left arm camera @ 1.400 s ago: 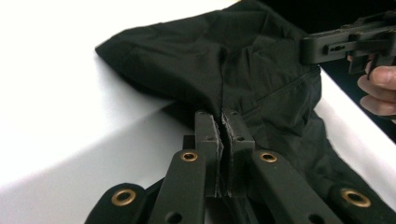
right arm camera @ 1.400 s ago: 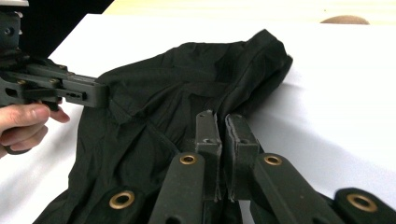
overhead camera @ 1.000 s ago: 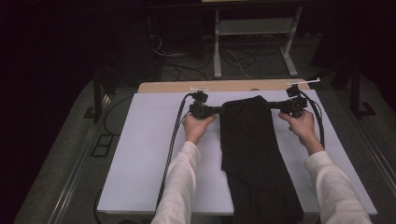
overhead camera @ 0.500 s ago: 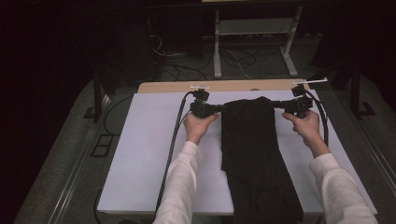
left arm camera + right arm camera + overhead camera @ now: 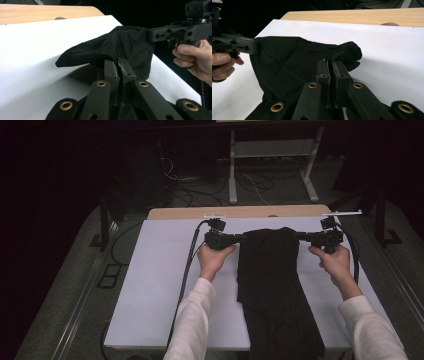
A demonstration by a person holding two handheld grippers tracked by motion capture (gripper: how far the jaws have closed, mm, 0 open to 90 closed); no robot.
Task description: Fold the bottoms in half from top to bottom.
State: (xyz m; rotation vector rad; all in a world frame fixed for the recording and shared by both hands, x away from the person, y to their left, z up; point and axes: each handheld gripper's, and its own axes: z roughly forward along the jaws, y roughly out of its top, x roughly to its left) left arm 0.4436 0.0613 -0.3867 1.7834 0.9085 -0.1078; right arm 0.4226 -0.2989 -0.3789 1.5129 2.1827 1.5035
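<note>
We pinch the long black cloth garment [image 5: 272, 285] between both sets of fingers: left gripper [image 5: 241, 238] and right gripper [image 5: 301, 236] clamp its far corners.

The black cloth [image 5: 272, 275] is looking soft, matt and finely woven, creasing where it bunches. The white sheet [image 5: 160, 290] covering the tabletop [image 5: 240, 212] is showing smooth and matt like paper, with pale bare wood at the far edge. The left claw [image 5: 117, 65] is showing matt black plastic with brass-coloured rivets.
</note>
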